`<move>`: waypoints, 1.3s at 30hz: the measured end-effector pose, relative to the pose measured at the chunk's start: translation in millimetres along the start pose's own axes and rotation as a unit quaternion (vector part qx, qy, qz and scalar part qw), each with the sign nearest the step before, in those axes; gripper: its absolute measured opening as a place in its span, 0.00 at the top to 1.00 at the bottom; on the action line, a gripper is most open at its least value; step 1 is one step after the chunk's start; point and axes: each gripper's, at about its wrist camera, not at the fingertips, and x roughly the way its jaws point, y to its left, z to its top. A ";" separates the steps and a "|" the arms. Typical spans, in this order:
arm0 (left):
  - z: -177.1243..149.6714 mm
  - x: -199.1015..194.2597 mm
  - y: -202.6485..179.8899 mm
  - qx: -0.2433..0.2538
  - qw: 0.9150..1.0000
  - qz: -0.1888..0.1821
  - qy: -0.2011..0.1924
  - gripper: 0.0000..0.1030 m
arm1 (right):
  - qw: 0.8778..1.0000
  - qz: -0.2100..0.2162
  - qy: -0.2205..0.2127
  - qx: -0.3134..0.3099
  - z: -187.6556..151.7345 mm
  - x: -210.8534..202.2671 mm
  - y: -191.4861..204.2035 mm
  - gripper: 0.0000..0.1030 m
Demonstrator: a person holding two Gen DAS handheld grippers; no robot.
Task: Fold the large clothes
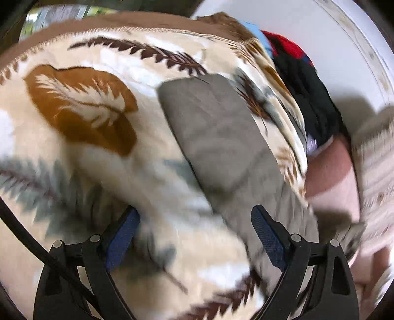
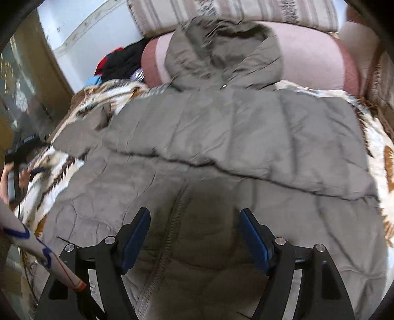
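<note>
A large grey quilted hooded jacket (image 2: 221, 137) lies spread flat on a feather-patterned blanket (image 2: 64, 167). Its hood (image 2: 216, 54) rests up against a pink pillow (image 2: 317, 64). My right gripper (image 2: 194, 236) hovers open over the jacket's lower front, beside the zipper seam (image 2: 170, 236), with nothing pinched. In the blurred left wrist view one grey sleeve (image 1: 216, 137) runs across the blanket (image 1: 81, 103). My left gripper (image 1: 194, 236) is open just above blanket and sleeve end, its right finger (image 1: 268, 236) over the grey cloth. The left gripper also appears far left (image 2: 22, 152) in a hand.
A heap of black, red and blue clothes (image 1: 298, 71) (image 2: 118, 61) lies by the white wall beyond the blanket. A striped cushion (image 2: 234, 9) stands behind the pillow (image 1: 327, 169). A pale tube-like thing with blue marks (image 2: 37, 248) crosses the lower left.
</note>
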 end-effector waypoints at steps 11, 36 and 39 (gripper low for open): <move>19.9 1.3 8.3 -0.051 0.996 -0.068 -0.021 0.01 | 1.000 -0.014 0.017 -0.015 -9.9 25.2 0.5 0.20; 33.6 36.9 -8.7 0.008 0.988 -0.155 0.021 0.25 | 0.999 -0.006 0.019 -0.037 -14.0 38.1 9.3 0.05; 35.8 26.7 -6.3 0.018 0.986 -0.168 0.013 0.25 | 0.999 -0.005 0.018 -0.036 -14.3 38.2 9.3 0.04</move>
